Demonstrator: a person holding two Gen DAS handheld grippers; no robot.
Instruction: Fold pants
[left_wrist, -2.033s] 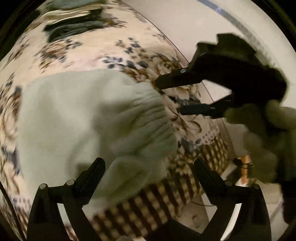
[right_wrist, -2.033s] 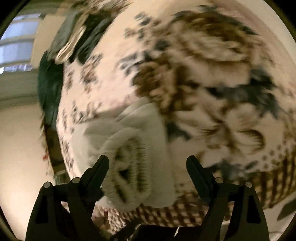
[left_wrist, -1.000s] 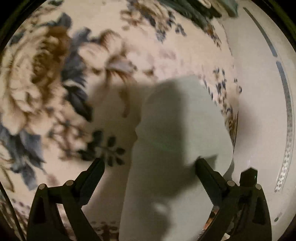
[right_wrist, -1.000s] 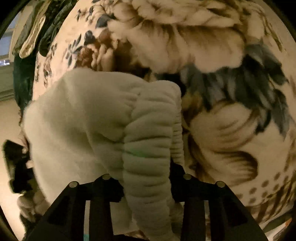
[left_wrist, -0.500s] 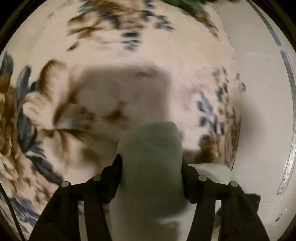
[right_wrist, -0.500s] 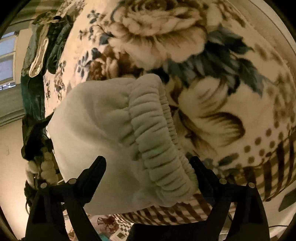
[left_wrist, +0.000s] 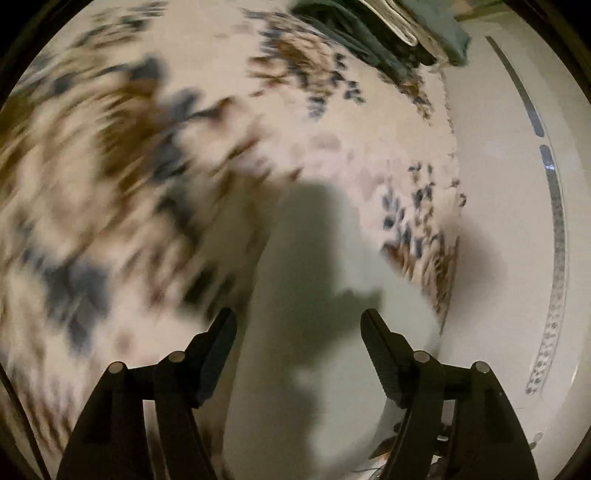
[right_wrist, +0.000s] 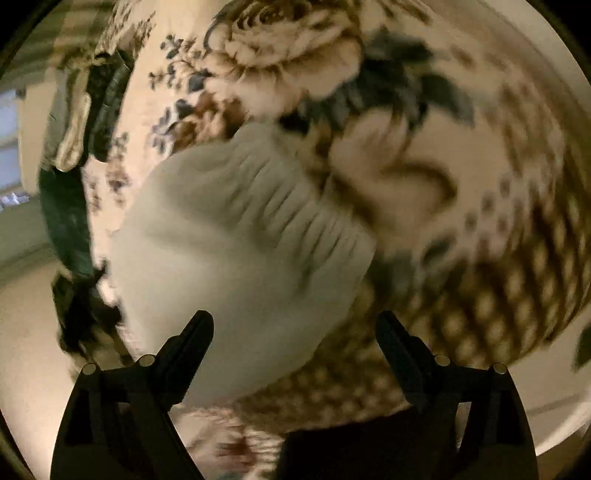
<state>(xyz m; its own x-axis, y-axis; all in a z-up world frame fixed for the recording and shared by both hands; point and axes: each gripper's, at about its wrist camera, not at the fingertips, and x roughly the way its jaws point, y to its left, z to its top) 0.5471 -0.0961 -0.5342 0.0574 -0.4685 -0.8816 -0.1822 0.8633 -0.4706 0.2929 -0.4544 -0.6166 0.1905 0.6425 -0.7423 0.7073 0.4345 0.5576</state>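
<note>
**Both grippers loose above the pants**

Left gripper (left_wrist: 298, 325) – fingers spread, just widened, pinching nothing – hangs over the pale pants (left_wrist: 314, 295), which run out ahead between them. Right gripper (right_wrist: 295, 326) gapes; the ribbed waistband (right_wrist: 291, 206) lies beyond its fingertips on the floral blanket (right_wrist: 461, 155).

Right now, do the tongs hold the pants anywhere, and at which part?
Nothing is held. The left tongs have just been opening over the pale pants; the right tongs stand open, waistband lying free.

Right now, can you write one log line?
pants: folded on floral blanket | left gripper: open, just reopened | right gripper: open
</note>
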